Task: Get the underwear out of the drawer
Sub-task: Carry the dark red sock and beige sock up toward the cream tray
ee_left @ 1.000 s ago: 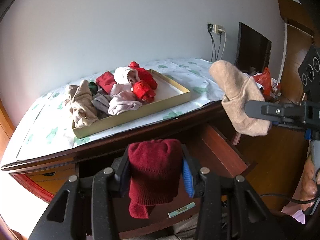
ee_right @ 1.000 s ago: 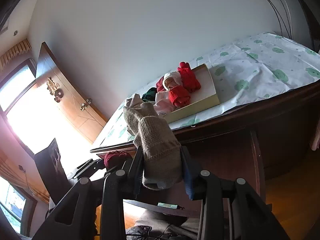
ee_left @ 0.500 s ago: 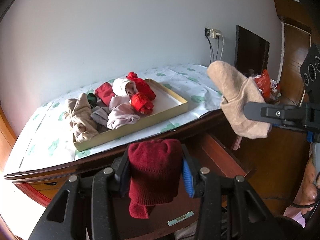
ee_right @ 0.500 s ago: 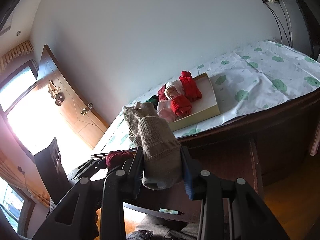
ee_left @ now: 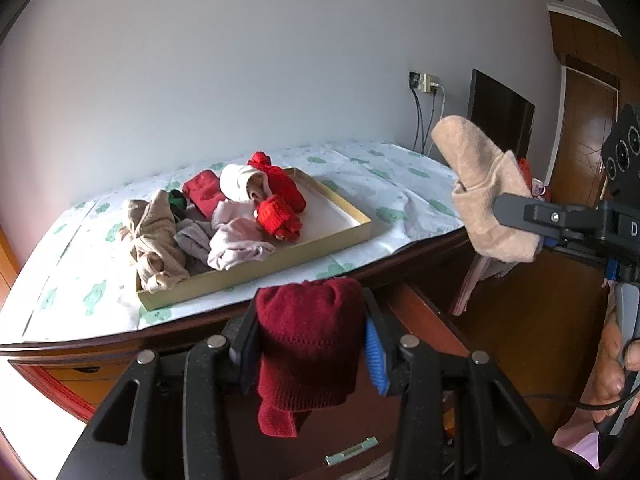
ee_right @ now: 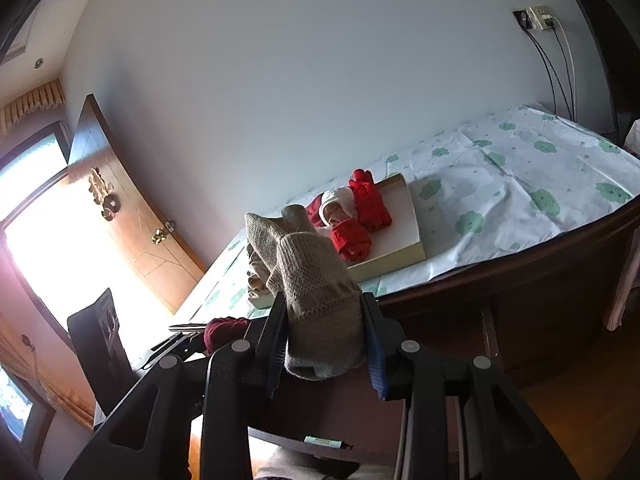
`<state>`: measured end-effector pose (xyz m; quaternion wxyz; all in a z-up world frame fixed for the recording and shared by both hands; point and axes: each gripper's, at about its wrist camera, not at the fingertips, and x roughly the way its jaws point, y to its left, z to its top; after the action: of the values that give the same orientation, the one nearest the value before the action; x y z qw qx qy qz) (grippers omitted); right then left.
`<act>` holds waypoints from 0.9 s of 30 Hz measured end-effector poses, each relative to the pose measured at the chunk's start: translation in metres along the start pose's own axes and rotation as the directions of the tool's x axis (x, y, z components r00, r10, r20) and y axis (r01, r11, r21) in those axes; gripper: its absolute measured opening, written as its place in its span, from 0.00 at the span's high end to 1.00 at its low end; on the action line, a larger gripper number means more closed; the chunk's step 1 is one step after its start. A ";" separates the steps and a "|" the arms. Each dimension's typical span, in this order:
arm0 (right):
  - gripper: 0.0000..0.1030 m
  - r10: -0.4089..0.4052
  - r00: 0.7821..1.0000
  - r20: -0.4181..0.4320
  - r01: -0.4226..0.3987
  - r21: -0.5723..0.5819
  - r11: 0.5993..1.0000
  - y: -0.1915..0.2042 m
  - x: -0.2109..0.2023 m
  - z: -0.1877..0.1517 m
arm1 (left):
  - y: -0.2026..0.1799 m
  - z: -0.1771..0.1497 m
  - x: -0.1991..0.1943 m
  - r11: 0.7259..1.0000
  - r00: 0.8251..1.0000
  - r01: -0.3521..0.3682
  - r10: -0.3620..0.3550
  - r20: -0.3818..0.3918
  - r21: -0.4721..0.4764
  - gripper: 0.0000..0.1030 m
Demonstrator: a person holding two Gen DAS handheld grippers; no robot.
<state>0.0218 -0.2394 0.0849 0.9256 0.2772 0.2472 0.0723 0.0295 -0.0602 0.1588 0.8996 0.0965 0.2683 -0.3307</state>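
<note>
The left gripper (ee_left: 308, 350) has its jaws closed on a dark red knitted bundle (ee_left: 308, 354), which hangs between the blue-edged pads above the open dark wooden drawer (ee_left: 424, 320); the right gripper (ee_right: 325, 346) has its jaws clamped on a beige knitted bundle (ee_right: 316, 292), whose upper end stands up past the jaws; in the left wrist view that beige bundle is held out in the air to the right, off the edge of the dark wooden table (ee_left: 200, 328), with a person's hand (ee_left: 612, 372) on the handle below; both held pieces are clear of the drawer and apart from each other; on the table lies a white cloth with green cloud prints (ee_left: 380, 184), and on the cloth a shallow tan cardboard tray (ee_left: 256, 268); in the tray's left half lies a heap of rolled red, cream, pink, grey and beige garments (ee_left: 224, 216), while its right half is bare.
</note>
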 end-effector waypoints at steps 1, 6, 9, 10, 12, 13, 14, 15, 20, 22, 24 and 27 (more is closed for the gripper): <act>0.64 -0.001 1.000 0.003 0.001 -0.001 1.000 0.000 0.000 0.001 | 0.001 0.002 0.001 1.000 1.000 -0.003 0.003 0.004 0.000 0.59; 0.64 -0.016 1.000 0.025 0.016 -0.009 1.000 0.000 0.001 0.009 | 0.006 0.013 0.004 1.000 1.000 -0.016 0.016 0.022 -0.009 0.59; 0.64 -0.021 0.999 0.032 0.021 -0.013 1.000 0.000 0.003 0.014 | 0.007 0.018 0.008 1.000 0.999 -0.029 0.029 0.025 -0.002 0.59; 0.64 -0.023 0.999 0.035 0.023 -0.015 1.000 0.001 0.003 0.015 | 0.007 0.021 0.009 0.999 0.999 -0.033 0.033 0.026 0.002 0.59; 0.64 -0.026 0.999 0.040 0.026 -0.018 0.999 0.002 0.005 0.017 | 0.007 0.026 0.012 0.999 0.999 -0.043 0.042 0.031 0.004 0.59; 0.64 -0.027 0.999 0.042 0.028 -0.020 0.999 0.003 0.006 0.018 | 0.007 0.029 0.014 0.999 0.998 -0.050 0.050 0.036 0.005 0.59; 0.64 -0.029 0.999 0.045 0.031 -0.023 0.999 0.004 0.007 0.019 | 0.006 0.031 0.016 0.998 0.998 -0.056 0.056 0.038 0.008 0.59; 0.64 -0.033 0.998 0.048 0.034 -0.027 0.999 0.005 0.008 0.020 | 0.006 0.033 0.017 0.998 0.997 -0.062 0.062 0.040 0.009 0.59; 0.64 -0.051 0.997 0.058 0.053 -0.038 0.998 0.007 0.016 0.025 | 0.005 0.041 0.028 0.995 0.995 -0.094 0.093 0.040 0.018 0.59; 0.64 -0.063 0.996 0.062 0.066 -0.044 0.997 0.007 0.021 0.027 | 0.006 0.042 0.034 0.994 0.994 -0.105 0.104 0.033 0.019 0.59; 0.64 -0.070 0.995 0.065 0.073 -0.044 0.996 0.006 0.025 0.030 | 0.007 0.044 0.039 0.994 0.994 -0.108 0.108 0.027 0.015 0.59; 0.64 -0.083 0.994 0.069 0.086 -0.043 0.995 0.003 0.031 0.034 | 0.008 0.047 0.047 0.993 0.993 -0.118 0.117 0.021 0.015 0.59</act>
<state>0.0662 -0.2444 0.0984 0.9419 0.2473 0.2255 0.0294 0.0842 -0.0958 0.1728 0.9194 0.1159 0.2504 -0.2803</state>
